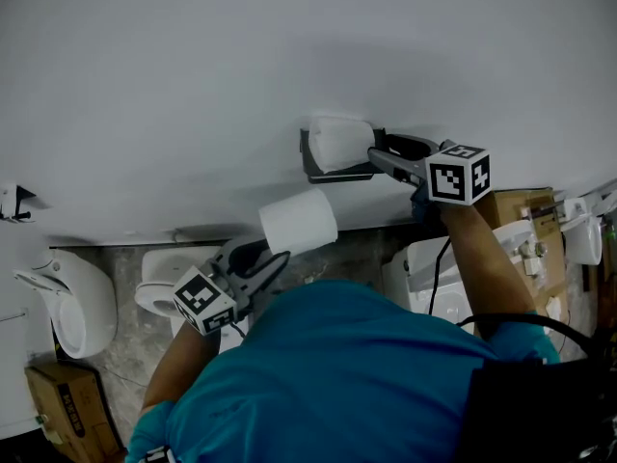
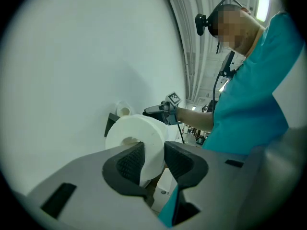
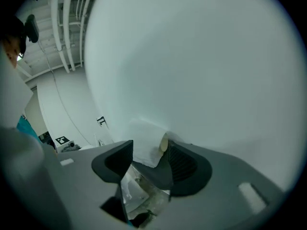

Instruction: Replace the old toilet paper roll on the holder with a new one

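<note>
Bathroom stall. A person in a teal shirt (image 1: 328, 374) faces a plain white wall (image 1: 193, 66) w/ a two-jaw gripper in each hand.

The dark grey wall-mounted holder (image 1: 310, 162) carries the old roll (image 1: 339, 143), a thin, nearly spent white toilet-paper roll whose pale cardboard core (image 3: 164, 142) shows at one end. The R gripper (image 1: 381, 154) is right at it, reaching in from the holder's right-hand end. Its jaws stand apart, nothing pinched; the old roll sits just past the tips, in the gap's line, w/ the core end beside the right-hand jaw.

The L gripper (image 1: 268, 256) waits lower down and off to the left, clear of the holder. Its jaws are clamped on the paper wall of the new roll (image 1: 299, 222), a full, fat white toilet-paper roll. One pad seems to sit in the core hole, the other on the outside.

Key relation: the old roll's long axis runs along the wall, approx. in line w/ the R gripper's reach, so the R hand is much the nearer and looks set to grab the roll at its end. Probably the new roll goes on only once the holder is free.
</note>
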### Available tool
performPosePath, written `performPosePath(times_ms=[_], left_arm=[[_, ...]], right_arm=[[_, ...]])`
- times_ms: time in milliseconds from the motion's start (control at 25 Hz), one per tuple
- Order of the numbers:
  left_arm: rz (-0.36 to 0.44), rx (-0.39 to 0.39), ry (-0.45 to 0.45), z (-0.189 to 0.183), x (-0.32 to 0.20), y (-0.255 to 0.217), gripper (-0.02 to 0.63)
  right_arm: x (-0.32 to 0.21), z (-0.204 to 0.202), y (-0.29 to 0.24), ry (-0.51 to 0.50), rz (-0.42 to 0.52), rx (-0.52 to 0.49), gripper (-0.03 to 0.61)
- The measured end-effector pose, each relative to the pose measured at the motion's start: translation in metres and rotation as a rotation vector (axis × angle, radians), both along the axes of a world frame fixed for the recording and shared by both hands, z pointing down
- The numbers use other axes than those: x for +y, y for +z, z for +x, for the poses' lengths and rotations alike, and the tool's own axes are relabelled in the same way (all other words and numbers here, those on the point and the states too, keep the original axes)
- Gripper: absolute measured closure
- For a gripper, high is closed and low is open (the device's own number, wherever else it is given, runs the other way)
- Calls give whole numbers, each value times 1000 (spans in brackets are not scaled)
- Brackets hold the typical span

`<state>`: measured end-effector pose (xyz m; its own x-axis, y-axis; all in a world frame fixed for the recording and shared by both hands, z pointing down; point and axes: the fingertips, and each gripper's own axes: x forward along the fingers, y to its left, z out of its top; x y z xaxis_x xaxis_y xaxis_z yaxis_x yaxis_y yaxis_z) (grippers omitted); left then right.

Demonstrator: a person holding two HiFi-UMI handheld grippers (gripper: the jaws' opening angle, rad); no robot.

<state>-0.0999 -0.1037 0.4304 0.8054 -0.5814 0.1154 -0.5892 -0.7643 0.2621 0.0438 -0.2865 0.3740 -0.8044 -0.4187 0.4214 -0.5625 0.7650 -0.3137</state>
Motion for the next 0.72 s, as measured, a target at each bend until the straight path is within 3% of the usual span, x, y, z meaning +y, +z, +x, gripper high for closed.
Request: performPosePath(times_ms=[320,720], left_arm=[[-13,-1,-8,-14,0,-3,480],[10,19,-10,-16,-3,-6,480]], right_arm=[[-15,-21,12,-82,-306,-113,353],[-17,-29,12,-204,-449,-107,498]])
